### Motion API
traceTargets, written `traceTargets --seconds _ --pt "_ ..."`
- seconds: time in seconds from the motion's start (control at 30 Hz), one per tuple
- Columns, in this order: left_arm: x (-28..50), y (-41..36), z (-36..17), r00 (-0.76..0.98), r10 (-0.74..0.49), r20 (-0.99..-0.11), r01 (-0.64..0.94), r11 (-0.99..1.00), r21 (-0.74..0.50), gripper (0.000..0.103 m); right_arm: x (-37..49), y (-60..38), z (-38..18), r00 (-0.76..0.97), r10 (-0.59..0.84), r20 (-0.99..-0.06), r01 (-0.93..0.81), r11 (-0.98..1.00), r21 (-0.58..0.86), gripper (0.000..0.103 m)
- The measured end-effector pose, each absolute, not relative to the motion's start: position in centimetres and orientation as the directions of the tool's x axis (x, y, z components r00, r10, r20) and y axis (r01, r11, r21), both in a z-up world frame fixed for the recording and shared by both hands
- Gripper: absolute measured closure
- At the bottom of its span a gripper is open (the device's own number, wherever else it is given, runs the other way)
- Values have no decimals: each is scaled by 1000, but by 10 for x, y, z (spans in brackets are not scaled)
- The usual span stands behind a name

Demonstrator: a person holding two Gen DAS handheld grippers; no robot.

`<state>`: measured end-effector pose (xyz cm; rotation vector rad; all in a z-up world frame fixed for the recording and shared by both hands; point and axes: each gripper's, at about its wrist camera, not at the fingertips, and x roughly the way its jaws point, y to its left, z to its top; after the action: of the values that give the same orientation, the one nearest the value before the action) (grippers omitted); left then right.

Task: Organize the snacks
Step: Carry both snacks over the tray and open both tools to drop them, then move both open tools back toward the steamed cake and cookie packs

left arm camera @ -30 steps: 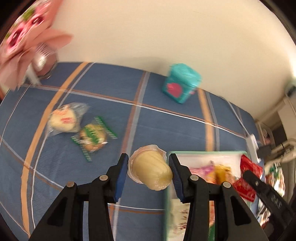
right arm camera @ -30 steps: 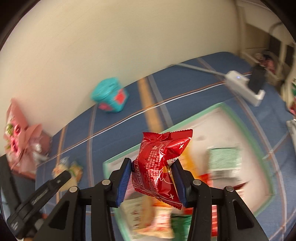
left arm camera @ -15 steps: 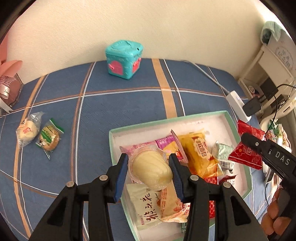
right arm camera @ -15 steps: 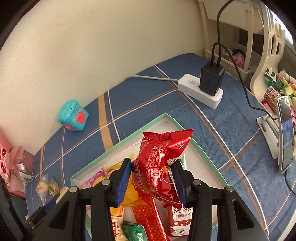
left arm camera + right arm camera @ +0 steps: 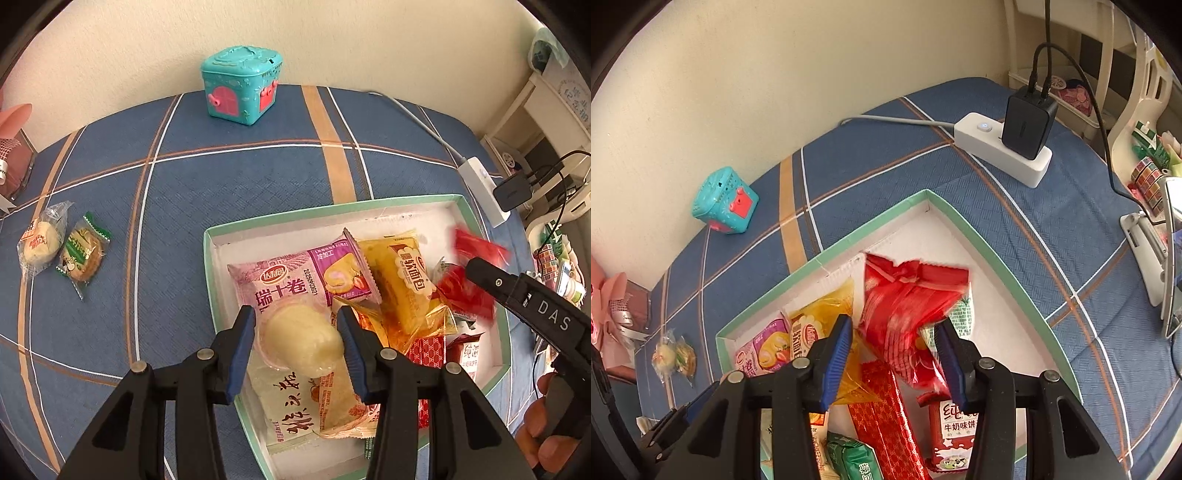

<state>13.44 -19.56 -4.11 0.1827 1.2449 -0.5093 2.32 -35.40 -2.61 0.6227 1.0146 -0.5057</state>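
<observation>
Left wrist view: left gripper [image 5: 295, 334] clamped on a pale jelly cup [image 5: 301, 338], both blue pads pressing its sides; cup's long axis runs roughly along the fingers, wide rim end toward the far side, rounded end toward the camera; cup hangs over the near-left part of the mint-rimmed box [image 5: 208, 258], above a pink roll-cake pack [image 5: 299, 278] and a white wrapped cake [image 5: 291, 413]; drop spot lies straight below the fingers, so judged next move is just to let go; yellow bread pack [image 5: 406, 284] just right of it; the other gripper's black arm comes in from the right edge with a blurred red pack [image 5: 476, 251] by its tip; two loose snacks, a pale bun [image 5: 37, 243] and a green-wrapped biscuit [image 5: 83, 254], lie side by side on the blue plaid cloth [image 5: 166, 206], well apart from the box to the left, nearer the left hand; teal toy box [image 5: 242, 88] at the wall.

Right wrist view: right gripper [image 5: 894, 350] with jaws opening; red pack [image 5: 908, 310] sits between and beyond the fingers, motion-blurred, appears no longer pinched, falling into the box [image 5: 979, 240]; its long axis runs away from the fingers toward the far corner; bare white floor to its right; power strip [image 5: 1001, 151] far right.
</observation>
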Motion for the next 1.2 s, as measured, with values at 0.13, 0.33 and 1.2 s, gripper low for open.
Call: traceTargets --seconds 0.13,0.33,1.2 --pt "135 -194 -38 234 -276 -932 459 877 -144 52 25 -352 -28 427 -102 -898 649 727 226 41" --pt "138 -184 -37 257 -246 -935 415 902 -124 37 26 -347 -29 410 -108 -906 643 739 203 25" --pt "141 -137 -24 370 -116 -922 264 964 -15 4 28 -299 -7 458 -171 -872 551 825 128 0"
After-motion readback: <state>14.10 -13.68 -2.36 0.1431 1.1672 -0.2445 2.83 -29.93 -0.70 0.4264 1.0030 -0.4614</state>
